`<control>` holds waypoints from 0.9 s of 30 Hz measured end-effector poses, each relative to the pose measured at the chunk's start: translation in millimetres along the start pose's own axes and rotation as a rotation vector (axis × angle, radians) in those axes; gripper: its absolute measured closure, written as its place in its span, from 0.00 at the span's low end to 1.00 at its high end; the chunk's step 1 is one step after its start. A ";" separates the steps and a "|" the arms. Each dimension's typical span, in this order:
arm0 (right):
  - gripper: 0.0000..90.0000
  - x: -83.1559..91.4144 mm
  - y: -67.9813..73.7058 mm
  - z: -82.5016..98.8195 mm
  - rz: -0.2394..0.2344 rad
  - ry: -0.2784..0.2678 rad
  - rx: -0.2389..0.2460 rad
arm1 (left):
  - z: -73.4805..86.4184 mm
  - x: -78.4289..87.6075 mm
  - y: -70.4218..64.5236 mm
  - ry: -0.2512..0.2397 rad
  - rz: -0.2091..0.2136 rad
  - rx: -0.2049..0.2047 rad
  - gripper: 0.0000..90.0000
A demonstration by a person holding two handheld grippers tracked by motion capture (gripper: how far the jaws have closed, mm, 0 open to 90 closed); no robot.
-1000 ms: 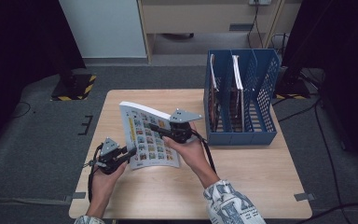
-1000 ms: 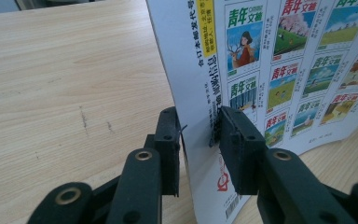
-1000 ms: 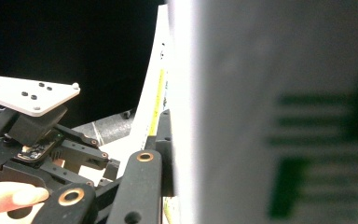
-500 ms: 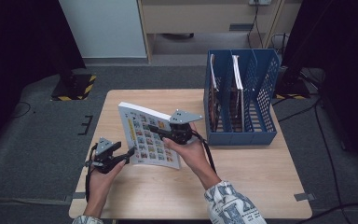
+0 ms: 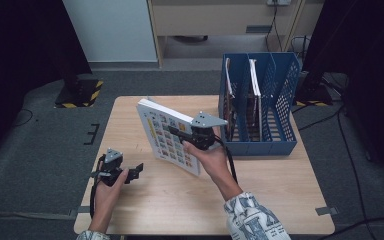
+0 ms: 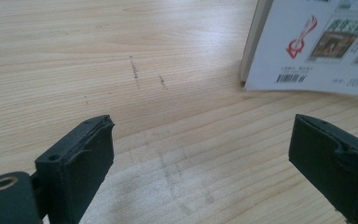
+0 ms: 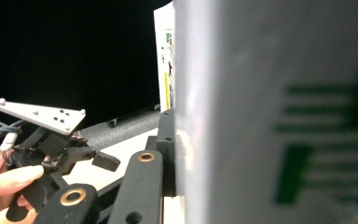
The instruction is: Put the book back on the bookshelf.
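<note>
From the high view, the right gripper pinches the book, tilted up on the table near the rack. I think it goes into a slot next.

The left gripper view shows the left gripper wide apart, just opened, holding nothing.

The right gripper view shows the book's edge clamped close up.
</note>
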State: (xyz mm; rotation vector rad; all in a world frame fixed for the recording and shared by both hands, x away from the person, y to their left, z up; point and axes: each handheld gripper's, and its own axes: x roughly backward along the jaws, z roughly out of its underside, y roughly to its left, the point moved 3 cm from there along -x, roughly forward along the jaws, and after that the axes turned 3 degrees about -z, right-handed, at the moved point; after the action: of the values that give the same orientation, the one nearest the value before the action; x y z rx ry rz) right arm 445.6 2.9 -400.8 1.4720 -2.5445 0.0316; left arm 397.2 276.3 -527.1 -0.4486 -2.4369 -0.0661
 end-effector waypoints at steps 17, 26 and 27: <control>0.82 16.1 -15.7 -3.6 0.058 -0.013 -0.017 | 5.1 -5.5 -0.7 0.046 -0.013 -0.006 0.04; 0.82 28.6 -19.5 -5.1 0.066 -0.026 -0.020 | 7.7 -7.5 -0.9 0.067 -0.005 -0.007 0.03; 0.82 30.0 -19.7 -4.9 0.067 -0.026 -0.022 | 7.7 -7.5 -0.9 0.067 -0.005 -0.007 0.03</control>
State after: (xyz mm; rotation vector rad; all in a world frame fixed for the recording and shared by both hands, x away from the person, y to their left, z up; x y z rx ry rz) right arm 448.8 -32.1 -392.1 1.3883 -2.6054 -0.0059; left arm 397.7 274.4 -537.7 -0.4359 -2.3725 -0.0904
